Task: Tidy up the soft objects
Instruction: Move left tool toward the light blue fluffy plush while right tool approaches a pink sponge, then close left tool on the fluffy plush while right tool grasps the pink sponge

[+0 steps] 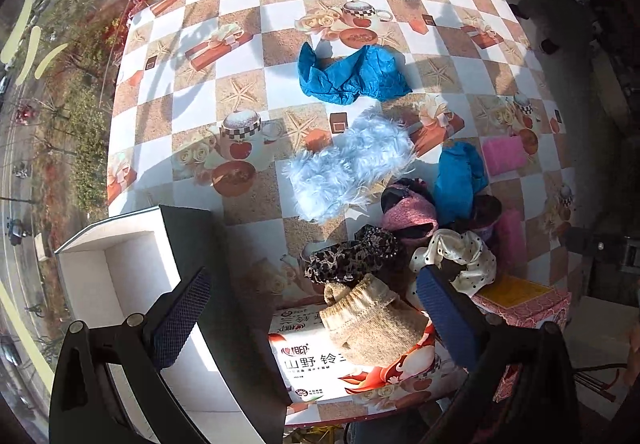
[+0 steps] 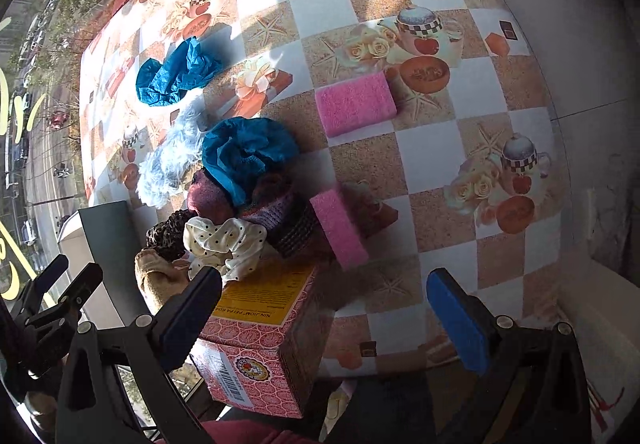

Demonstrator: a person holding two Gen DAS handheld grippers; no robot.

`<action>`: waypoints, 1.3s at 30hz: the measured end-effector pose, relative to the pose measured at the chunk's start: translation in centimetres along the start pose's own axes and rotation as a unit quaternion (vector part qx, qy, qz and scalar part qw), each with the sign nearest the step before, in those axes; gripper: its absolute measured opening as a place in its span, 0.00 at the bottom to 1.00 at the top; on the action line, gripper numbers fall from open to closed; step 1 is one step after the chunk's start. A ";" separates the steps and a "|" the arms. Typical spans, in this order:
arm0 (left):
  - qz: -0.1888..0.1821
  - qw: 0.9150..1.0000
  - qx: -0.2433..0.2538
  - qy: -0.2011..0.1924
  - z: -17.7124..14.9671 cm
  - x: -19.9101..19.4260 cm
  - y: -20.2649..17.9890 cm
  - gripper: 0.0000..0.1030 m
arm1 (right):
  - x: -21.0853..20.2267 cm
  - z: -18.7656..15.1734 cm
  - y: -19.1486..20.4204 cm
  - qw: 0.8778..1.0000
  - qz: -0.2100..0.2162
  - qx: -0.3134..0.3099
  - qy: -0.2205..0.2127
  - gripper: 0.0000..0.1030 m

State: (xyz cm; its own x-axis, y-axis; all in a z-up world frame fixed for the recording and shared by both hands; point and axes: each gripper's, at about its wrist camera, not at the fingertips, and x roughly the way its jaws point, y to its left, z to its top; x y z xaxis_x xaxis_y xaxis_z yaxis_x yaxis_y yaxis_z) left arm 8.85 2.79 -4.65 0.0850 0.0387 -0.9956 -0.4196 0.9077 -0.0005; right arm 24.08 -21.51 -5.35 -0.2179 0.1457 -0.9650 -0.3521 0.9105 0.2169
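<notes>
Blue-padded fingers (image 1: pixel 180 320) of the left hand-held gripper (image 1: pixel 316 318) stand spread and empty, poised above the white box (image 1: pixel 100 276) and knitted beige sock (image 1: pixel 372 324) at the worktop's (image 1: pixel 248 204) near edge. Light and limp, the sock likely pinches best at its ribbed cuff. Right hand-held gripper (image 2: pixel 334 314): likewise spread, empty, above a pink carton (image 2: pixel 260 356).

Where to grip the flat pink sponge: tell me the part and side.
Grip the flat pink sponge across its two long edges, coming straight down from above. It lies flat, clear of the pile, so both edges look free for the open right gripper.
</notes>
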 end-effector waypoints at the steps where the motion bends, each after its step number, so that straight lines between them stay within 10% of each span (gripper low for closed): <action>1: -0.001 1.000 0.008 0.000 0.5 0.5 -0.1 0.99 | 0.1 0.3 -0.3 1.000 -0.001 0.002 0.000 1.00; 19: 0.016 0.995 0.085 0.050 6.4 10.0 -3.2 0.99 | 5.6 7.7 -2.1 0.998 -0.054 -0.037 -0.006 1.00; 39: 0.006 0.997 0.036 0.075 8.4 17.1 -2.4 0.97 | 15.0 11.7 -3.0 0.991 -0.100 -0.085 -0.002 1.00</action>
State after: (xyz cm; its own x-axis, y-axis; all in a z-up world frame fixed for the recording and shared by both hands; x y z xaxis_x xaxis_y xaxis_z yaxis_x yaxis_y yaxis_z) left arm 18.89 4.83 -20.89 -0.0576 -0.0082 -0.9983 -0.3536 0.9353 0.0127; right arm 32.57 -17.55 -22.23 -0.1247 -0.0304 -0.9917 -0.5366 0.8428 0.0417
